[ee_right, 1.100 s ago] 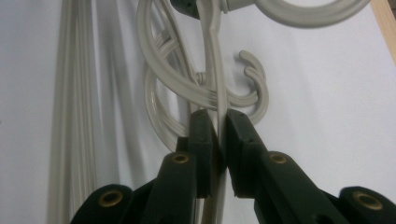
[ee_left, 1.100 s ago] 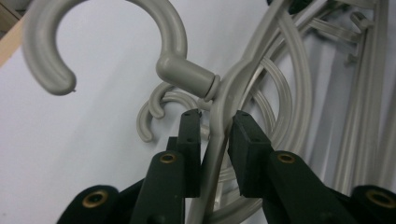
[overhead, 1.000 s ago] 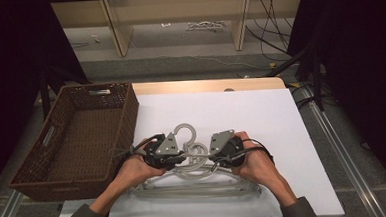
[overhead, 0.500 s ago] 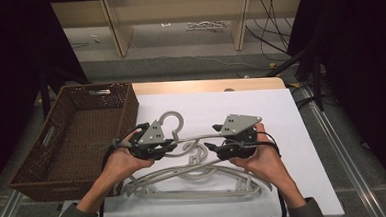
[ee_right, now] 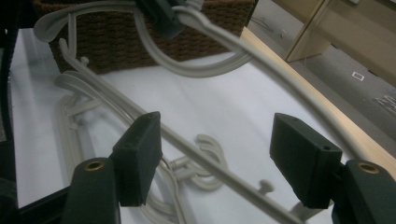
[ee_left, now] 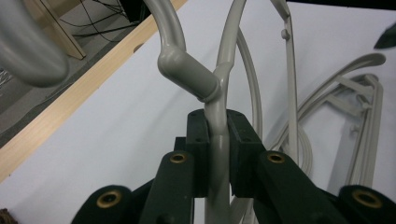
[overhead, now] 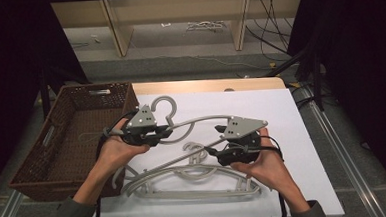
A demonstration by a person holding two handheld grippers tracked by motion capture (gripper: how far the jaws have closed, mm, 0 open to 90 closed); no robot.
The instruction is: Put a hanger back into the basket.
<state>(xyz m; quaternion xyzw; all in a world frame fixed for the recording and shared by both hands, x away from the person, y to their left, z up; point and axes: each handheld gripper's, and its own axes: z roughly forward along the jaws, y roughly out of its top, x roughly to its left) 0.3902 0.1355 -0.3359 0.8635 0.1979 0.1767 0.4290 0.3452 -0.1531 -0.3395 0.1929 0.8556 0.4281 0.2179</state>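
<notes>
A grey plastic hanger (overhead: 201,120) hangs tilted in the air above the white sheet, its hook (overhead: 163,106) toward the basket. My left gripper (overhead: 162,134) is shut on the hanger's neck just below the hook; the left gripper view shows the jaws clamped on the grey stem (ee_left: 217,149). My right gripper (overhead: 219,143) is open at the hanger's right end. In the right gripper view the hanger's thin lower bar (ee_right: 187,142) runs between the wide-apart pads (ee_right: 140,154) without touching them. The left gripper (ee_right: 161,16) shows at the top of that view.
Several more grey hangers (overhead: 195,183) lie piled on the white sheet (overhead: 271,109) near the front edge. A brown wicker basket (overhead: 60,188) stands at the left, against the sheet. A wooden table edge (overhead: 205,85) runs behind; a floor with cables lies beyond.
Both grippers rose from the pile, and one hanger came up with them. My hands spread apart, the left one moving toward the basket.
</notes>
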